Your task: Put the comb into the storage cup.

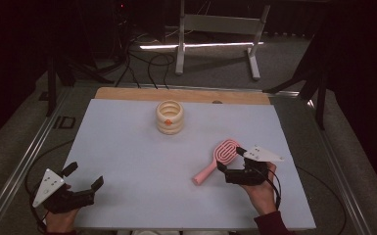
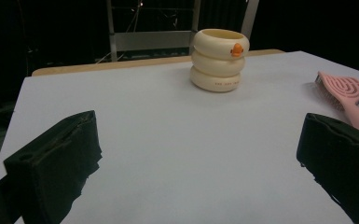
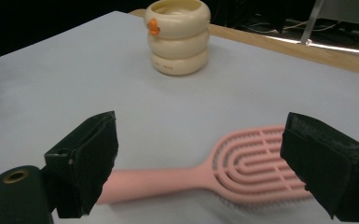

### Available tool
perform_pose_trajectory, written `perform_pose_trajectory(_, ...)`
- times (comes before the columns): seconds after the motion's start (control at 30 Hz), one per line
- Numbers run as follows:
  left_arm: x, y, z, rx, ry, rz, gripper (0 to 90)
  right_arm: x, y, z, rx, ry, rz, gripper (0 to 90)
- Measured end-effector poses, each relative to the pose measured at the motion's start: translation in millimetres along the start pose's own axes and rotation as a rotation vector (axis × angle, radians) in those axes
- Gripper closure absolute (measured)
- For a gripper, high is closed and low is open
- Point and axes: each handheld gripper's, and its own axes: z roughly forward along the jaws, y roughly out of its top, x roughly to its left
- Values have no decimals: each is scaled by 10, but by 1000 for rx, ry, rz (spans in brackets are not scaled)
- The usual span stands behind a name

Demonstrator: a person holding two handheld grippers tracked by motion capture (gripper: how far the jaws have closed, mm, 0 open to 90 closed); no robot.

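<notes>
Dim room (dark edges), table evenly lit.

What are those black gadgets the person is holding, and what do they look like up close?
Each is a handheld gripper, left and right: a black body with two blocky black jaws faced in matte foam-like pads. A pale grey three-cornered plate with small dark dots sits on top. Thin black cables trail back. A dark red sleeve covers the right forearm.
</notes>
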Motion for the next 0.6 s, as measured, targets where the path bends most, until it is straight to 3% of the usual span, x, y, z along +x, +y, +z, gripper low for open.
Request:
perform_pose_trajectory(0.37, 6, -4, -4, -1, 0, 2, 2, 137, 193, 302, 63, 29, -17, 152)
perform_pose_trajectory(0.5, 6, -9, -2, -4, 1, -2, 2, 180, 205, 425, 86, 39, -3, 227)
perform_pose_trajectory(0.6, 10, -8, -6, -5, 2, -3, 2, 213, 196, 518, 110, 21, -4, 329)
